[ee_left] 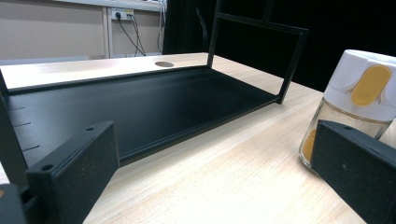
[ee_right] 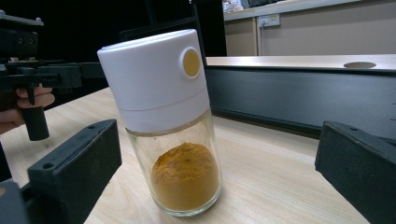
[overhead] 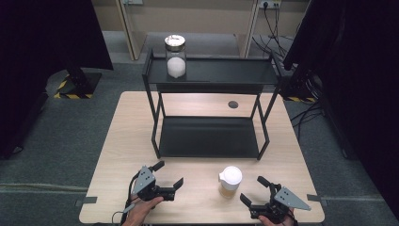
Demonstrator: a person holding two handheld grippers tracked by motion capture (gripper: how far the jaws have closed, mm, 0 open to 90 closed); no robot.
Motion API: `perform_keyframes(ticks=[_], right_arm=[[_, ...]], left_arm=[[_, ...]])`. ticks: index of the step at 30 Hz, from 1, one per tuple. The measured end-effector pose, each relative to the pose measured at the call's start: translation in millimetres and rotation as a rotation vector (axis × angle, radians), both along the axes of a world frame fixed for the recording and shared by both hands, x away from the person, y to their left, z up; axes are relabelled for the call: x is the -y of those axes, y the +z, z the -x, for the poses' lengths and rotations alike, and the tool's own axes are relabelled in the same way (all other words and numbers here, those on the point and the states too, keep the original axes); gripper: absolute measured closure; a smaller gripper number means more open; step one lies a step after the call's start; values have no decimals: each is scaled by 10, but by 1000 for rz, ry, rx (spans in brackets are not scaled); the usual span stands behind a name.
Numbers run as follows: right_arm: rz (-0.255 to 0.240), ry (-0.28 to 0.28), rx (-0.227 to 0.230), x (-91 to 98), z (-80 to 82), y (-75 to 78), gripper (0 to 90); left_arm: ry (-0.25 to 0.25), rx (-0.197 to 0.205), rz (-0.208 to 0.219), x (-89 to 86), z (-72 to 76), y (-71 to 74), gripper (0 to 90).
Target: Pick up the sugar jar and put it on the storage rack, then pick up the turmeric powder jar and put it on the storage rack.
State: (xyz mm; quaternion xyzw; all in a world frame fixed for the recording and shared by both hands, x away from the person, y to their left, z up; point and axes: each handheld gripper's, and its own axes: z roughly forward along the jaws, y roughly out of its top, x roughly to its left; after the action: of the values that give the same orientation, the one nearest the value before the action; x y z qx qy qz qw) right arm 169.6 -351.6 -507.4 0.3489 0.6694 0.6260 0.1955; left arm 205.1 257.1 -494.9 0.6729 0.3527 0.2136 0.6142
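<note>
Approach step: spice jar (overhead: 230, 181) stands upright on the counter (overhead: 113, 141) at 6 o'clock of the black rack (overhead: 209, 136), untouched. Right gripper (overhead: 257, 191) at its 4 o'clock, left gripper (overhead: 168, 175) at its 9 o'clock, both with fingers spread and empty. Next, I'd say, the right closes in around the glass body below the white cap.

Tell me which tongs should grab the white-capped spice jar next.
Right. The right tongs are open with the spice jar close by and already between their jaws in the right gripper view. The left tongs are also open but sit farther off, with the jar off-centre.
</note>
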Motion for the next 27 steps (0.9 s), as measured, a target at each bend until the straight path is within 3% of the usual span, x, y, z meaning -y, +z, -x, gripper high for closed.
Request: perform_keyframes(ticks=[10,27], right_arm=[[3,8,8,-4,-1,4,6],[79,74,73,-191,4,102,5]], left_arm=[[0,2,2,-4,-3,-10,6],[-16,9,0,-15,0,-25,5]])
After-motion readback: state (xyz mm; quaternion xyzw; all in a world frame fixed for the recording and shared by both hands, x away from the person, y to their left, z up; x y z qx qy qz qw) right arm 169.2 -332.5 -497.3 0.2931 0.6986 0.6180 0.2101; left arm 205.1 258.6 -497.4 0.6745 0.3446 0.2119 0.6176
